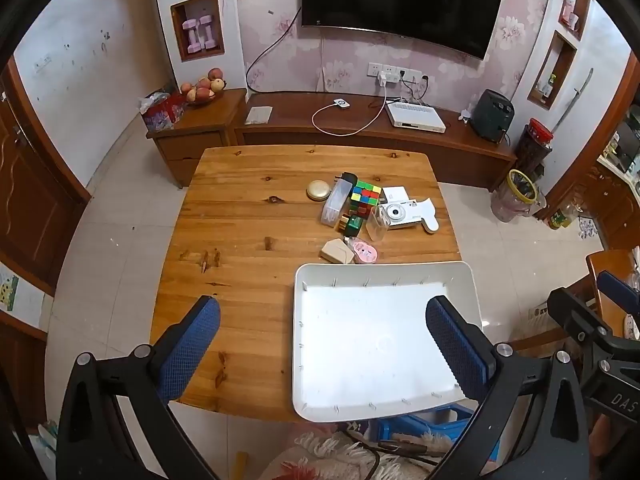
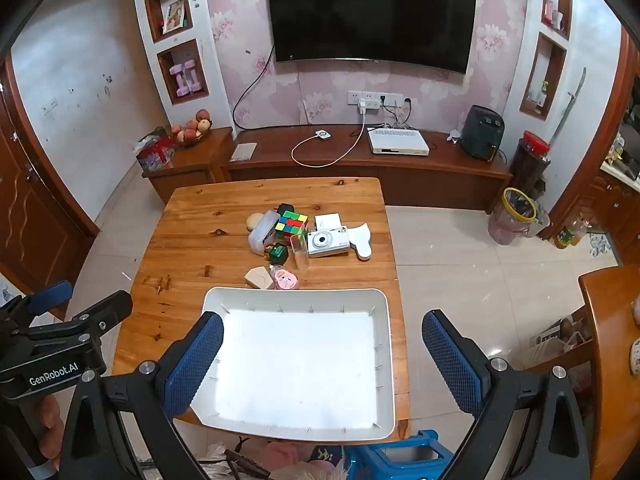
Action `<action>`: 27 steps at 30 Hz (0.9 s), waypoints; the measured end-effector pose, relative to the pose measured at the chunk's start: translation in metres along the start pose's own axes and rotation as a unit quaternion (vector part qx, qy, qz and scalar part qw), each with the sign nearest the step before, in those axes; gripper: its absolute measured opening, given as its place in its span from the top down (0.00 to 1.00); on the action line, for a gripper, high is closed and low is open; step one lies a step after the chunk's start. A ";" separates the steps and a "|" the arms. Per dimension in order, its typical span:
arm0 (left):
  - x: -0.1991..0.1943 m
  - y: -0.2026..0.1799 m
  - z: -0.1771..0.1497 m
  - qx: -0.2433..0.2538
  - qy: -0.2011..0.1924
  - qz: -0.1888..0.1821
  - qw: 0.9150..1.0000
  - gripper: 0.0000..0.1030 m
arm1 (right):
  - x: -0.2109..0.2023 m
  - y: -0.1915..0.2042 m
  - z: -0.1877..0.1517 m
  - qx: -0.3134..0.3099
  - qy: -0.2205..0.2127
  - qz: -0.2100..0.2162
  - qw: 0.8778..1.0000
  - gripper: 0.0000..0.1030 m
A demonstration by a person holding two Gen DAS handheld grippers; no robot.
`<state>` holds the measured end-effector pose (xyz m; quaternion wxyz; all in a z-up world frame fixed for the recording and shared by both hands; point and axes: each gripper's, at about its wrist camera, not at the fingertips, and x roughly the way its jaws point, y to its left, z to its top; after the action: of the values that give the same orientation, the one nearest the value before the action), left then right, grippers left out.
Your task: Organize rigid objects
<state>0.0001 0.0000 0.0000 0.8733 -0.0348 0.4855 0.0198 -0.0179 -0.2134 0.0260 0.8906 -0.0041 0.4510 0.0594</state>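
Note:
An empty white tray [image 1: 476, 292] [image 2: 384, 312] sits at the near right of the wooden table [image 1: 248, 216] [image 2: 192, 240]. Behind it lies a cluster: a Rubik's cube [image 1: 365, 197] [image 2: 293, 225], a white camera [image 1: 400, 214] [image 2: 326, 241], a clear box [image 1: 335, 203] [image 2: 262, 232], a green box [image 1: 353, 225] [image 2: 279, 255], a beige block [image 1: 337, 251] [image 2: 259, 277], a pink round case [image 1: 363, 251] [image 2: 285, 279], a gold round tin [image 1: 318, 190]. My left gripper [image 1: 320, 344] is open and empty above the table's near edge. My right gripper [image 2: 322, 356] is open and empty over the tray.
A clear cup [image 1: 378, 222] and a white fan-shaped piece [image 1: 428, 216] lie by the camera. A TV cabinet [image 1: 360, 120] stands behind the table. A blue stool [image 2: 400, 456] is under the near edge. Another wooden table [image 2: 612, 344] stands at right.

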 end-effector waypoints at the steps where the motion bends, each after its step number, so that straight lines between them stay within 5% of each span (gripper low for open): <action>1: 0.000 0.000 0.000 0.000 0.000 0.000 1.000 0.01 | 0.000 0.000 0.000 -0.001 0.002 -0.002 1.000 0.03; 27: 0.000 0.000 0.000 -0.002 0.004 -0.001 1.000 0.01 | 0.000 0.004 -0.002 0.002 0.007 0.003 1.000 0.03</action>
<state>0.0003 -0.0003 -0.0005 0.8715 -0.0370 0.4886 0.0200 -0.0202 -0.2095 0.0254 0.8874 -0.0015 0.4569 0.0608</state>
